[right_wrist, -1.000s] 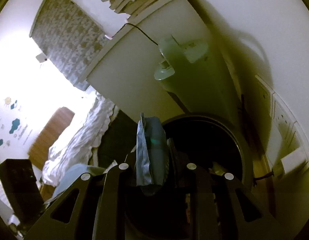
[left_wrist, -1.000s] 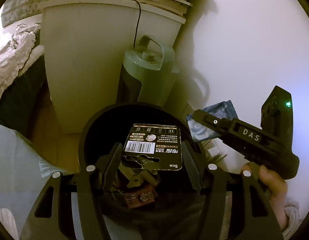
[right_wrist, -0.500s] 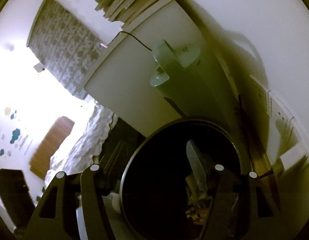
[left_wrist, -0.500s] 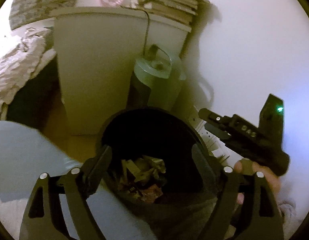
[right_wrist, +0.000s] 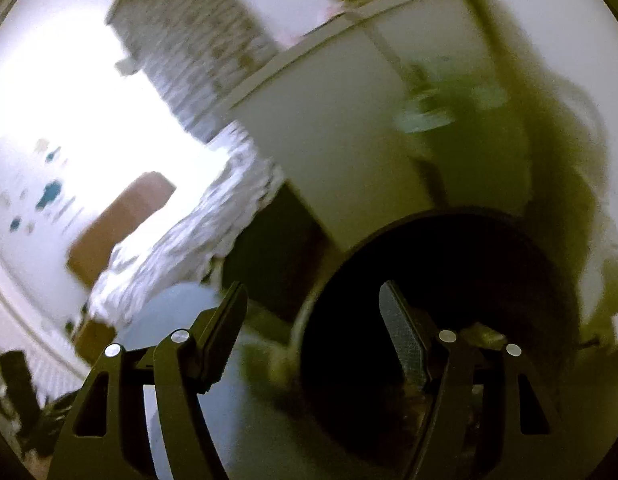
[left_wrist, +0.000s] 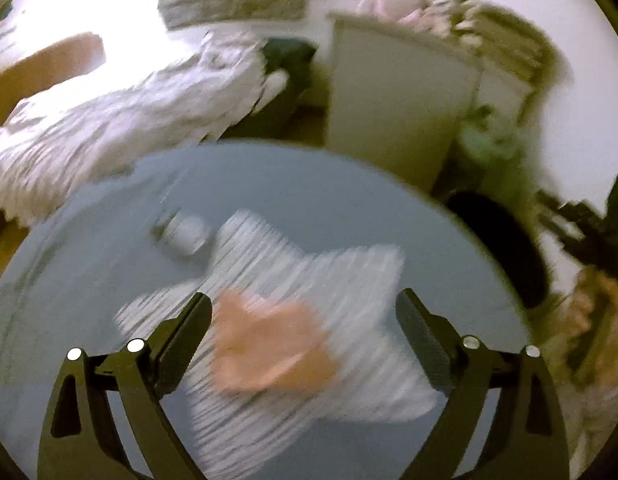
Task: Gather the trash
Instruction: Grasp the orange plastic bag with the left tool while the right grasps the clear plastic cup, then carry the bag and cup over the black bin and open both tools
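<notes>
My left gripper [left_wrist: 303,316] is open and empty above a round grey-blue table [left_wrist: 89,280]. Under it lies a white striped sheet [left_wrist: 349,288] with a crumpled orange-pink scrap [left_wrist: 269,348] on top. A small white bottle [left_wrist: 185,232] lies on its side beyond them. The black trash bin [left_wrist: 505,248] stands past the table's right edge. My right gripper [right_wrist: 313,320] is open and empty, at the left rim of the bin's dark opening [right_wrist: 469,280]. The right gripper also shows blurred at the far right of the left wrist view [left_wrist: 581,224].
A white cabinet [left_wrist: 397,112] with stacked books [left_wrist: 505,44] stands behind the bin, a green jug-like appliance [right_wrist: 449,108] beside it. A bed with rumpled white bedding [left_wrist: 121,120] lies at the left. Both views are motion-blurred.
Both grippers opened over the bin; the black card and the blue packet left them. The left gripper then swung left, from the bin to above the table. The right shifted left.
</notes>
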A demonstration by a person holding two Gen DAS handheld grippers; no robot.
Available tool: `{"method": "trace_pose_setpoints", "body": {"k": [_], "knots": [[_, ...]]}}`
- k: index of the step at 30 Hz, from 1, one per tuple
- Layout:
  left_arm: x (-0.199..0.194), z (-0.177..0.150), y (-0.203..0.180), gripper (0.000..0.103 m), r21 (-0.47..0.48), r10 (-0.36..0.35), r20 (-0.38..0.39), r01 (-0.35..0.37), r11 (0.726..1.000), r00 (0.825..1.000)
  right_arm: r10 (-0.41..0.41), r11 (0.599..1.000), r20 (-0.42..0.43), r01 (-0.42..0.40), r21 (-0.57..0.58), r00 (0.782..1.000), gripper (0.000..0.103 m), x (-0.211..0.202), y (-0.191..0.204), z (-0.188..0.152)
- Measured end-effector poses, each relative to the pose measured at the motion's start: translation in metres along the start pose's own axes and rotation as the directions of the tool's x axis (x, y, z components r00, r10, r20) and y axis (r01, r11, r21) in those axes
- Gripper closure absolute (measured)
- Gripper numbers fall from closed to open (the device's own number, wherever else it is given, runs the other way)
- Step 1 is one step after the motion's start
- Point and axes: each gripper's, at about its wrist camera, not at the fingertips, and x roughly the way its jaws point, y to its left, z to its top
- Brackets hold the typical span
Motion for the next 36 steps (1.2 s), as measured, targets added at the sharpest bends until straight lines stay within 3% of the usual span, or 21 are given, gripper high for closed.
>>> {"method": "trace_pose_setpoints", "body": {"k": [5, 9, 11, 13, 15, 21, 25, 27, 29, 30, 34, 36], "knots": [[0.022, -0.014, 0.027, 0.012, -0.009, -0.028, -0.07, 0.027, 1.0, 0.997, 0.121, 0.977, -0.155, -0.145, -0.154, 0.981, 0.032, 0.024, 0.076, -0.021], [0.024, -0.007, 0.031, 0.045, 0.037, -0.007, -0.042, 0.009, 0.999, 0.999, 0.168, 0.928, -0.272, -0.245, -0.28, 0.947, 0.032, 0.042, 0.144, -0.032], [0.022, -0.006, 0.041, 0.048, 0.022, -0.042, -0.036, 0.043, 0.999, 0.998, 0.174, 0.899, -0.324, -0.285, -0.334, 0.93, 0.032, 0.055, 0.179, -0.035], [0.019, -0.008, 0.049, 0.058, 0.017, -0.055, -0.033, 0.056, 0.998, 0.998, 0.163, 0.873, -0.38, -0.313, -0.375, 0.91, 0.032, 0.075, 0.214, -0.039], [0.014, -0.012, 0.06, 0.059, -0.008, -0.077, -0.027, 0.077, 0.997, 0.997, 0.138, 0.848, -0.44, -0.336, -0.411, 0.887, 0.032, 0.102, 0.247, -0.044], [-0.013, -0.029, 0.09, 0.06, -0.076, -0.092, 0.004, 0.092, 0.993, 0.996, -0.004, 0.784, -0.535, -0.33, -0.527, 0.845, 0.032, 0.184, 0.315, -0.082], [-0.031, -0.036, 0.105, 0.06, -0.112, -0.084, 0.035, 0.087, 0.99, 0.996, -0.081, 0.739, -0.528, -0.305, -0.601, 0.845, 0.038, 0.215, 0.338, -0.108], [-0.037, -0.038, 0.11, 0.06, -0.122, -0.078, 0.045, 0.083, 0.989, 0.996, -0.124, 0.713, -0.528, -0.294, -0.636, 0.84, 0.049, 0.224, 0.343, -0.118], [-0.04, -0.04, 0.113, 0.06, -0.131, -0.08, 0.055, 0.087, 0.988, 0.995, -0.139, 0.681, -0.501, -0.284, -0.675, 0.854, 0.06, 0.224, 0.344, -0.125], [-0.04, -0.04, 0.114, 0.06, -0.135, -0.08, 0.058, 0.088, 0.987, 0.995, -0.144, 0.674, -0.498, -0.283, -0.682, 0.855, 0.06, 0.225, 0.345, -0.126], [-0.044, -0.041, 0.111, 0.06, -0.137, -0.081, 0.074, 0.09, 0.986, 0.994, -0.079, 0.712, -0.509, -0.309, -0.631, 0.857, 0.061, 0.211, 0.329, -0.117], [-0.048, -0.039, 0.105, 0.06, -0.125, -0.085, 0.087, 0.096, 0.988, 0.993, -0.004, 0.764, -0.509, -0.326, -0.558, 0.861, 0.061, 0.191, 0.311, -0.102]]}}
